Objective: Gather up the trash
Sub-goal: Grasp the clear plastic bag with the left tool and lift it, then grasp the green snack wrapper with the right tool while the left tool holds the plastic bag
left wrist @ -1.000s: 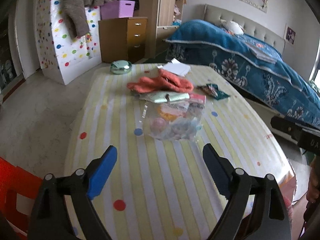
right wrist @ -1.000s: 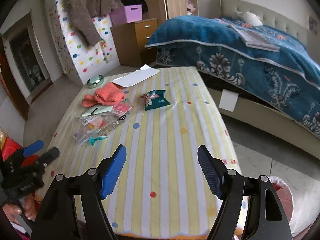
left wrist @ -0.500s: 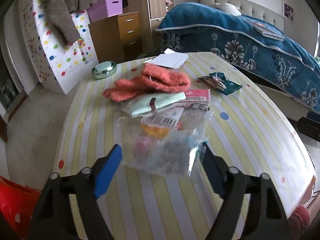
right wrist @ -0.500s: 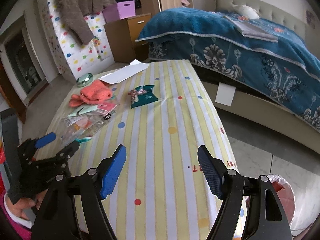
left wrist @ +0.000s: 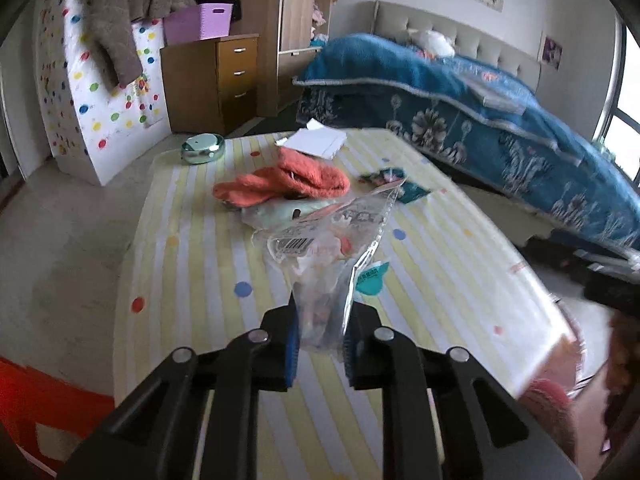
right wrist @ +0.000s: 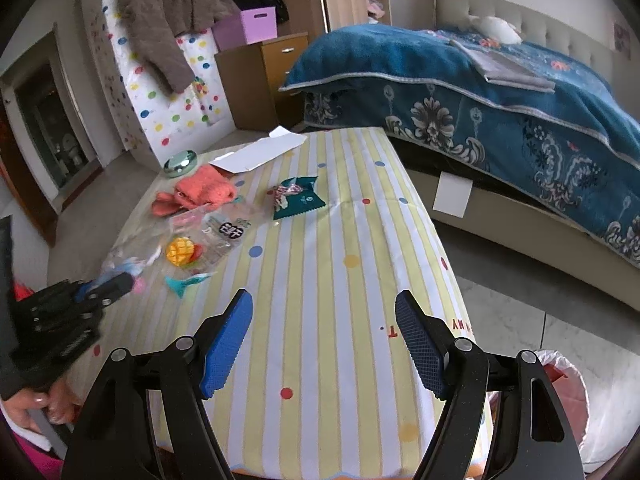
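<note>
My left gripper (left wrist: 319, 344) is shut on the near edge of a clear plastic bag (left wrist: 332, 248) with colourful bits inside, lifting it off the striped table (left wrist: 192, 256). From the right wrist view the same bag (right wrist: 188, 248) hangs from the left gripper (right wrist: 108, 286). A teal scrap (left wrist: 372, 280) lies by the bag, also seen in the right wrist view (right wrist: 186, 282). A dark green wrapper (right wrist: 298, 198) lies mid-table. My right gripper (right wrist: 324, 340) is open and empty above the table's near end.
Orange socks (left wrist: 284, 184), a pale green packet (left wrist: 276, 212), a white envelope (right wrist: 260, 154) and a round green tin (left wrist: 202, 148) lie at the far end. A bin with a white liner (right wrist: 560, 384) stands on the floor at right. A bed (right wrist: 500, 92) is beyond.
My left gripper closed on the clear bag and raised its near edge off the table. My right gripper stayed open and shifted slightly.
</note>
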A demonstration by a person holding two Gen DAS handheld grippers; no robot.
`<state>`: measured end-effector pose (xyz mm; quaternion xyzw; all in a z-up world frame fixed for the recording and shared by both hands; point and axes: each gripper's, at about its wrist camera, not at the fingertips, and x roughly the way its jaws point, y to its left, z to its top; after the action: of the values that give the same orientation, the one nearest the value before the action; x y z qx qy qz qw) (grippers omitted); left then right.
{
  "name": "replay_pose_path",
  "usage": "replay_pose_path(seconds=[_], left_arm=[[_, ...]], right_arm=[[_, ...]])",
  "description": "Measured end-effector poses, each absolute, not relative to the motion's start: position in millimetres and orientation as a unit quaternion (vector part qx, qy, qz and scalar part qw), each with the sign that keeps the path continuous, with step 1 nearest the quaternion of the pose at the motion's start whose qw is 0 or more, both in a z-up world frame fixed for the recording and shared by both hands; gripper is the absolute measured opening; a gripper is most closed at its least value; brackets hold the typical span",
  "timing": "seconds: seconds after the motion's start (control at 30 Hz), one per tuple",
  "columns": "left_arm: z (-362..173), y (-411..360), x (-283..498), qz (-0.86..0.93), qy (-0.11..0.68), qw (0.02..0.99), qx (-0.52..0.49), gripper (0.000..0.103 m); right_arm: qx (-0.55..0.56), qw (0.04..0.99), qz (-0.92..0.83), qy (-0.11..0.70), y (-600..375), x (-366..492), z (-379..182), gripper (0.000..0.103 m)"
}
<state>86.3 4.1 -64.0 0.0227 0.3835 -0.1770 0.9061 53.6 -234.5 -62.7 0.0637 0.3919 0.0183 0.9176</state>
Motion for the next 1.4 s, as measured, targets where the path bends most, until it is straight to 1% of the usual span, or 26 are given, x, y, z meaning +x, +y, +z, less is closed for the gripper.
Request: replay_pose_path(seconds=[0.1,0.27,0.47,0.57,0.6,0.63,0.77,0.87,0.93,1.0,1.2,1.37,1.4], left_arm=[[-47,21,75,-0.18,0.367,0.912,-0.009,0.014],[-24,38,63,-0.177,0.334,0.925,-0.031,0.014],[-21,52,71,-0.155,0.325,0.932,-0.042,0.014],[-25,59,83,-0.139,0.33,0.932,-0.051,0.014],[-26,62,85,-0.136,0.33,0.933,-0.052,0.014],[-27,63,88,-0.132,0.332,0.933,-0.053,0.014],[-33,67,111,-0.12,0.338,0.932,-0.057,0.014],[-36,65,127,-0.116,0.341,0.931,-0.058,0.014],[-38,63,134,-0.115,0.342,0.931,-0.056,0.014],[-41,60,144,-0.116,0.345,0.93,-0.053,0.014],[-48,52,162,-0.121,0.349,0.928,-0.05,0.014],[-52,49,165,-0.124,0.353,0.926,-0.05,0.014],[-52,49,165,-0.124,0.353,0.926,-0.051,0.014]], right_arm=[[0.061,0.918,0.024,0.391,-230,49,-59,0.076],[0.05,0.919,0.033,0.39,-217,45,-54,0.078],[0.044,0.921,0.049,0.383,-201,51,-51,0.078],[0.044,0.922,0.054,0.38,-199,57,-51,0.074],[0.044,0.922,0.051,0.382,-198,65,-52,0.069],[0.044,0.921,0.05,0.383,-198,71,-53,0.065],[0.033,0.919,0.05,0.39,-194,101,-61,0.064],[0.02,0.916,0.049,0.398,-192,128,-69,0.065],[0.014,0.915,0.046,0.401,-193,142,-74,0.075],[0.009,0.912,0.045,0.408,-192,167,-82,0.078],[-0.009,0.901,0.037,0.433,-192,216,-103,0.078],[-0.014,0.893,0.032,0.45,-195,234,-115,0.073],[-0.015,0.893,0.033,0.449,-196,233,-114,0.069]])
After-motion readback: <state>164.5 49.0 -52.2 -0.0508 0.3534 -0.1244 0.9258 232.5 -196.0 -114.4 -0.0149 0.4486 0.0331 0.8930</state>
